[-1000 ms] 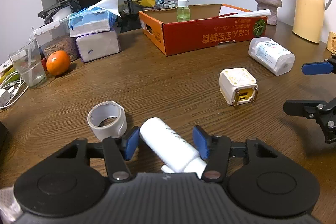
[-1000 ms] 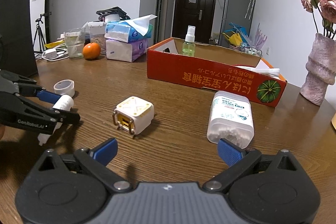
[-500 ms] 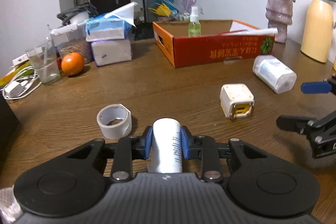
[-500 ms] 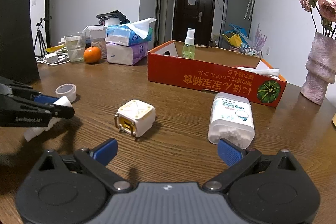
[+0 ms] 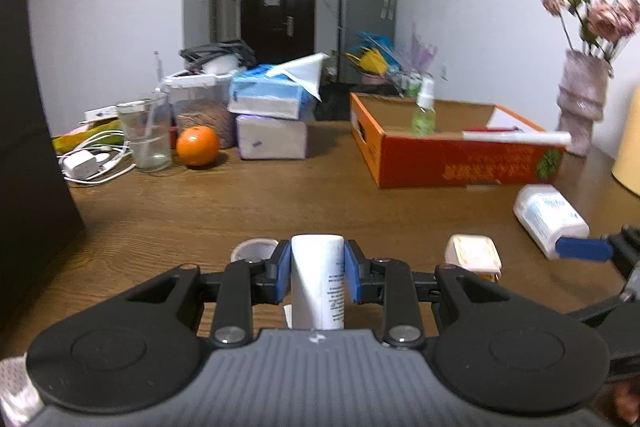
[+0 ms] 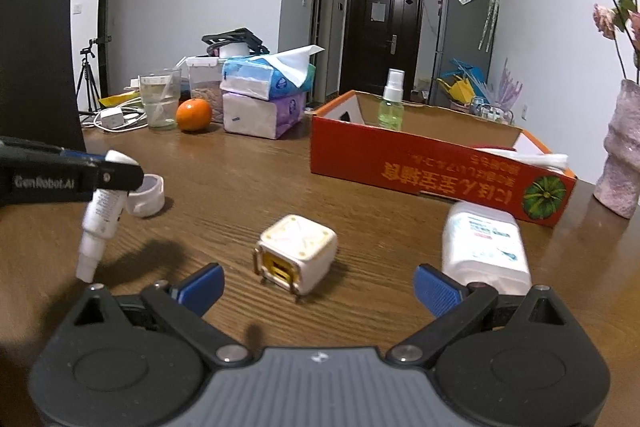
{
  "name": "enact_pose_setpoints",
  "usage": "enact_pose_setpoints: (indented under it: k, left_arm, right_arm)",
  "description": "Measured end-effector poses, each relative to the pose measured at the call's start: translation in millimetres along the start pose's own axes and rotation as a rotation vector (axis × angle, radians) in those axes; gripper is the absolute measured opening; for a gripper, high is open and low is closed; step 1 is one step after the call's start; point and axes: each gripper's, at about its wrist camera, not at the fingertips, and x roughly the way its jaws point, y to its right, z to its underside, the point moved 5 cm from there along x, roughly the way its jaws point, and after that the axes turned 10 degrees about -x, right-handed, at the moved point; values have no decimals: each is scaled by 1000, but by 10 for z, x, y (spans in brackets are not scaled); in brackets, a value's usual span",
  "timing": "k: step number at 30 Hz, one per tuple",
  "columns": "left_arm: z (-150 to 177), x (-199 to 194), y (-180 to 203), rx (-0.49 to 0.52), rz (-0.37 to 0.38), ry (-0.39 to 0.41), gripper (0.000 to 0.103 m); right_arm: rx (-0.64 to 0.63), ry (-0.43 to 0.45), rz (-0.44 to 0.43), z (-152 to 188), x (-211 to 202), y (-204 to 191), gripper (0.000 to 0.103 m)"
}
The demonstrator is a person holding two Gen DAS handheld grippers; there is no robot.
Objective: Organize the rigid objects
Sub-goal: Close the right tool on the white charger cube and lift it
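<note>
My left gripper (image 5: 318,277) is shut on a white tube (image 5: 318,279) and holds it above the table; from the right wrist view the tube (image 6: 100,211) hangs cap down from that gripper (image 6: 120,169). My right gripper (image 6: 318,285) is open and empty, just in front of a white cube charger (image 6: 298,253), which also shows in the left wrist view (image 5: 472,253). A white wipes container (image 6: 484,243) lies on its side to the right. The orange cardboard box (image 6: 440,167) holds a green spray bottle (image 6: 391,101).
A white tape roll (image 6: 146,189) lies on the wooden table (image 6: 240,179) beside the tube. An orange (image 6: 194,115), a glass (image 6: 158,103), tissue packs (image 6: 264,95) and cables stand at the far left. A vase (image 6: 622,155) stands at the right. A dark panel (image 5: 28,131) rises at the left.
My left gripper closed on the white tube and lifted it off the table, turning it cap down. The right gripper stayed open and nearly still.
</note>
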Motion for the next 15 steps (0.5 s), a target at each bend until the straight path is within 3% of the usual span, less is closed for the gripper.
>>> enact_pose_setpoints:
  k: [8,14,15]
  left_arm:
    - [-115,-66,-62,-61,-39,49,29]
    - [-152,-100,-77,-86,-58,69,29]
    - [-154,-104,-74,-88,-59,71,29]
  right_arm:
    - [1,-34,29,-133,316,-94,95]
    - [31,-66,36,-180,485,-99,84]
    - [34,-71,34,-183,506,-102,79]
